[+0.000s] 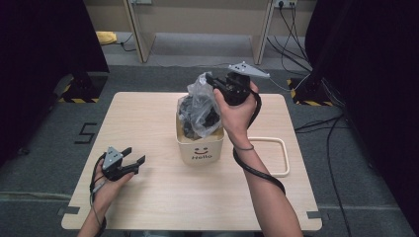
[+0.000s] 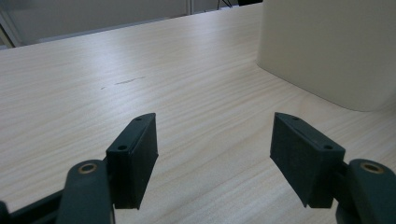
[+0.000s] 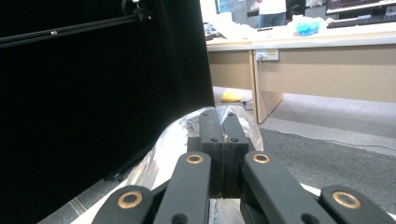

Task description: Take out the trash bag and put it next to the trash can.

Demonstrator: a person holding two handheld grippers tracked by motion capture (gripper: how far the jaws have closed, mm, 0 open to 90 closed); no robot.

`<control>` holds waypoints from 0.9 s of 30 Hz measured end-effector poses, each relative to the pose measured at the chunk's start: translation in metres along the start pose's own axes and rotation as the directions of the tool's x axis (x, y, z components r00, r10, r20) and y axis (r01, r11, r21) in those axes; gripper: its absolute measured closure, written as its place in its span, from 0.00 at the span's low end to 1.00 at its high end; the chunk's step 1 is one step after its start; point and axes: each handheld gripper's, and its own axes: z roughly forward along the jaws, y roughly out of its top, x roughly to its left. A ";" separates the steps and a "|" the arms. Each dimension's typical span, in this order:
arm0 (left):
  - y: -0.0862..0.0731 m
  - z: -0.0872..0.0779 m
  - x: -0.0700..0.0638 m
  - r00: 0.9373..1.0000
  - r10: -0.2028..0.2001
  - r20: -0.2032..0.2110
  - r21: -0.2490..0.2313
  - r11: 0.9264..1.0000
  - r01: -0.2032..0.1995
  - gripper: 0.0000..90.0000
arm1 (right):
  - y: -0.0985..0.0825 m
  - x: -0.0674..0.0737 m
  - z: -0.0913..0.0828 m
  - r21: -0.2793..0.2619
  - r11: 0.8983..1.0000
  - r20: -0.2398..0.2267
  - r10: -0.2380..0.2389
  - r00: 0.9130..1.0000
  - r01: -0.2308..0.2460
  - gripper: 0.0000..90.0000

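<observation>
On a pale wooden desk [image 1: 163, 197], a clear plastic bag [image 1: 200, 106] of dark items stands in a cream bin [image 1: 200, 150] at centre. The right hand-held gripper [image 1: 213, 81] pinches the bag's top edge; a straight, slow lift should keep the bin from tipping. The left hand-held gripper [image 1: 134, 159] rests near left, jaws wide, holding nothing.

A bin [image 1: 199, 148] stands at the middle of the table [image 1: 163, 197]. A plastic bag [image 1: 200, 106] sits in it and rises above its rim. The right gripper [image 1: 213, 81] is at the bag's top far edge. A frame [image 1: 276, 157] lies just right of the bin. The left gripper [image 1: 133, 157] rests well left of the bin, near the table's near left corner.
</observation>
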 end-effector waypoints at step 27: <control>0.000 0.000 -0.001 1.000 0.007 0.000 0.003 1.000 -0.007 0.35 | 0.016 0.008 -0.004 -0.031 0.999 -0.010 -0.009 1.000 0.009 1.00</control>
